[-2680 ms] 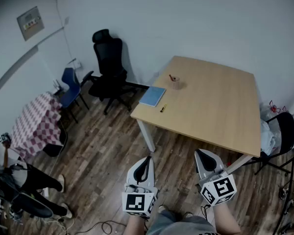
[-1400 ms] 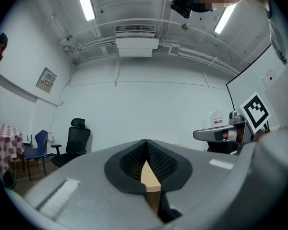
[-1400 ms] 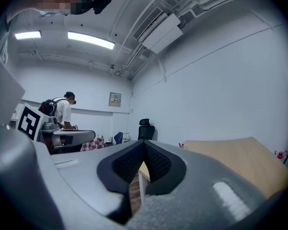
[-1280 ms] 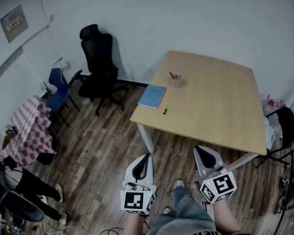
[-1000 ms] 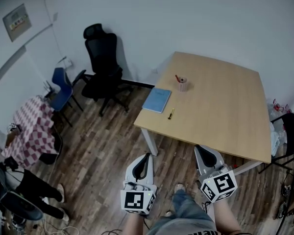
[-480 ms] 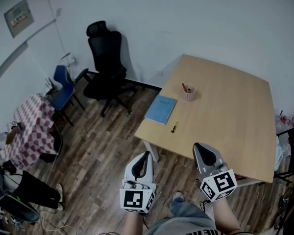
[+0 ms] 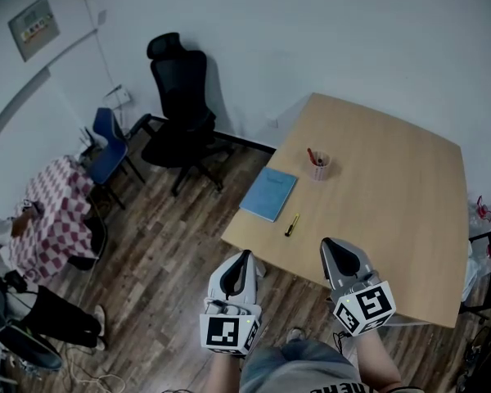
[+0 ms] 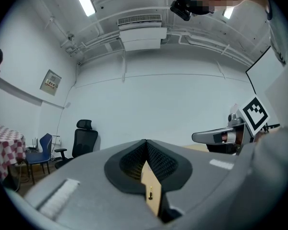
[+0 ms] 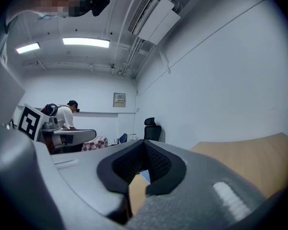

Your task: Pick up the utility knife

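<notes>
There's the utility knife [image 7: 291, 225], a slim little thing with a yellow body and dark ends, lying flat on the surface [image 7: 393, 211]. It sits close to the near left edge, just beside the lower corner of a blue notebook [image 7: 269, 193] but apart from it. Nothing touches the knife.

Further in on the surface stands a pinkish cup [image 7: 318, 168] with red pens poking out of it. The surface itself is pale wood, a plain square top on white legs, mostly bare.

Both grippers hang short of that near edge and point towards it. The left gripper [image 7: 245, 256] is over the floor [image 7: 172, 252], its jaws closed tip to tip on nothing. The right gripper [image 7: 327, 244] is just at the surface's edge, and its jaws are pressed together and empty too.

Around the room now: dark wood-plank floor and white walls. A black office chair [image 7: 180, 97] stands against the far wall. A blue chair [image 7: 108, 142] is to its left, and a red-and-white checked cloth [image 7: 53, 215] lies over something further left. A small panel [image 7: 34, 27] is fixed high on the wall.
</notes>
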`<action>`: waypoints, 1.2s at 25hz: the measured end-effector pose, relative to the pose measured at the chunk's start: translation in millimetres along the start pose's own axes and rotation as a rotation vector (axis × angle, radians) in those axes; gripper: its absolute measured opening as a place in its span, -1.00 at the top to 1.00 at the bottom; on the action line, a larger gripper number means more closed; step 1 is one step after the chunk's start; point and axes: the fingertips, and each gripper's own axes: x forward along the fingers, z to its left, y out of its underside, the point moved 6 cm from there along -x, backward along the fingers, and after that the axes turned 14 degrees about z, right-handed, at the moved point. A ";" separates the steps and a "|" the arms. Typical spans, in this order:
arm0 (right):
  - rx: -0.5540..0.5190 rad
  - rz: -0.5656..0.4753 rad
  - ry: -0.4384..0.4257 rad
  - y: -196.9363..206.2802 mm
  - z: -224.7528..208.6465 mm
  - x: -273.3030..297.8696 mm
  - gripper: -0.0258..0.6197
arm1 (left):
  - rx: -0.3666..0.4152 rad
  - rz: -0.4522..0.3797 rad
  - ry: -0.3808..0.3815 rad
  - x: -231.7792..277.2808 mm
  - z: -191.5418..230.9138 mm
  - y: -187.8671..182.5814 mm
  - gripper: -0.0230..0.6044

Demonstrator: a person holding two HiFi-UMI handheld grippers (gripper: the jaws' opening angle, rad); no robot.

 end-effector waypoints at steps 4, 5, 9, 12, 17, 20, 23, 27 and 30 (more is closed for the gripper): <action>0.018 0.012 -0.002 1.7 -6.9 7.2 0.92 | 0.014 0.023 0.012 9.9 -2.6 -1.9 0.86; 0.023 0.016 -0.002 2.8 -8.0 9.0 0.92 | 0.013 0.028 0.016 12.5 -2.3 -1.9 0.86; 0.048 0.047 0.015 8.6 -14.3 19.0 0.92 | 0.009 0.037 0.044 25.9 -1.3 0.1 0.86; 0.074 0.078 0.027 15.3 -19.4 29.0 0.92 | 0.023 0.042 0.067 37.2 0.8 -0.2 0.86; 0.131 0.170 0.065 24.1 -28.6 51.5 0.92 | 0.035 0.046 0.116 57.5 9.4 -8.0 0.86; 0.167 0.235 0.084 32.0 -34.4 69.7 0.92 | 0.043 0.046 0.140 68.7 17.4 -10.0 0.86; 0.202 0.293 0.102 40.8 -40.6 87.2 0.92 | 0.045 0.051 0.160 78.1 25.8 -8.9 0.86; 0.246 0.365 0.127 53.7 -49.0 106.5 0.92 | 0.040 0.058 0.184 89.9 36.6 -6.5 0.86; 0.281 0.415 0.146 64.7 -55.6 115.6 0.92 | 0.033 0.072 0.197 98.2 43.8 -2.9 0.86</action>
